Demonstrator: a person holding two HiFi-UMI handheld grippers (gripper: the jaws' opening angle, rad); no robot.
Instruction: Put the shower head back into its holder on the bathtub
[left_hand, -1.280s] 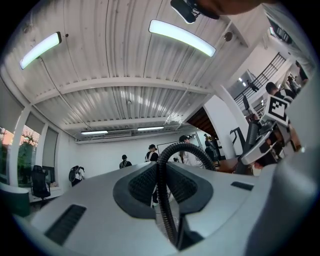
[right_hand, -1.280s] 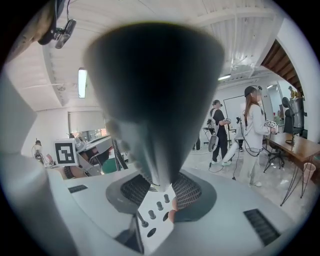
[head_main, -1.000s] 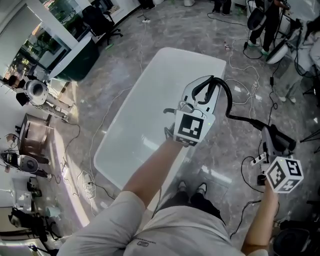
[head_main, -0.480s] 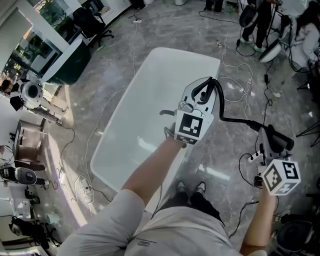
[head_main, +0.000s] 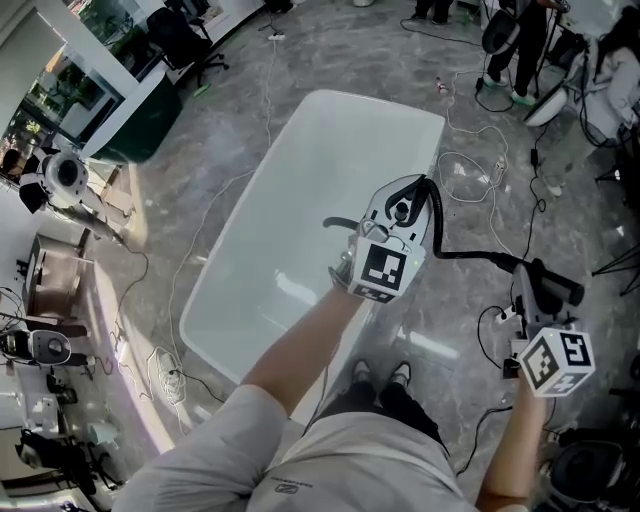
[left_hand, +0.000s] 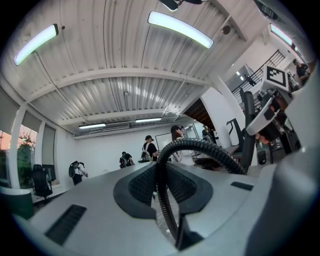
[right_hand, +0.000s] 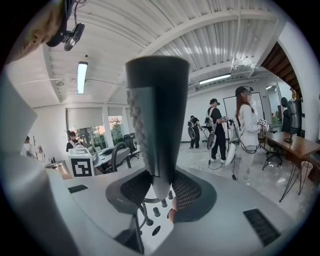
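Observation:
The white bathtub (head_main: 300, 200) lies below me. A dark fitting (head_main: 338, 224) sticks out at its near right rim, just left of my left gripper (head_main: 405, 195). That gripper is shut on the black ribbed hose (head_main: 440, 225), which loops up between its jaws (left_hand: 200, 147). The hose runs right to the dark shower head (head_main: 545, 283). My right gripper (head_main: 540, 305) is shut on the shower head's handle (right_hand: 157, 115), which stands upright over the floor to the right of the tub. My left gripper's marker cube (right_hand: 81, 167) shows in the right gripper view.
Loose cables (head_main: 480, 170) trail over the grey marble floor right of the tub. A power strip (head_main: 505, 318) lies near my right gripper. People (head_main: 520, 40) and equipment stand at the far right. My feet (head_main: 380, 378) are at the tub's near end.
Both grippers have sunk a little in the view, still shut on the hose and the shower head. The right gripper has drifted slightly left, and the hose between them hangs flatter.

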